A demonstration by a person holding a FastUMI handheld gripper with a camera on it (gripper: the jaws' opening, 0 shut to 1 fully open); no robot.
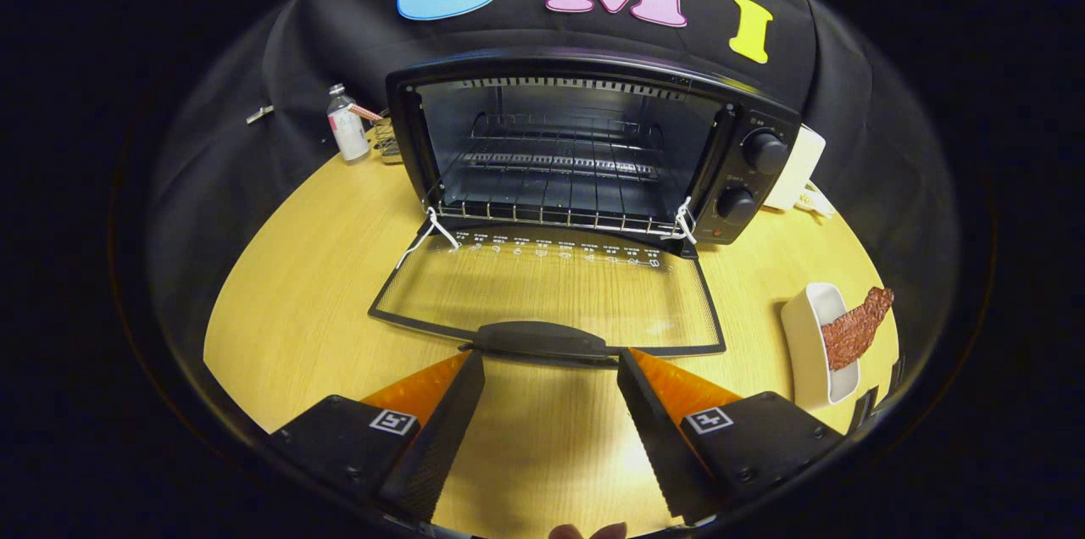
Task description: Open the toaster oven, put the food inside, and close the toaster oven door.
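A black toaster oven [585, 149] stands on the wooden table, its glass door [551, 289] folded down flat toward me. A wire rack [559, 208] shows inside the open cavity. The door's black handle [542, 340] lies just ahead of my gripper [551, 361], whose fingers stand apart on either side of it without pressing it. The gripper is open and holds nothing. To the right of the fingers, a piece of brown food [856, 327] lies across a white oblong dish [814, 344].
A small bottle [347, 128] and a wire object stand left of the oven by the black cloth wall. A white appliance [797, 170] with a cord sits behind the oven's right side. Bare wooden table [297, 302] spreads left of the door.
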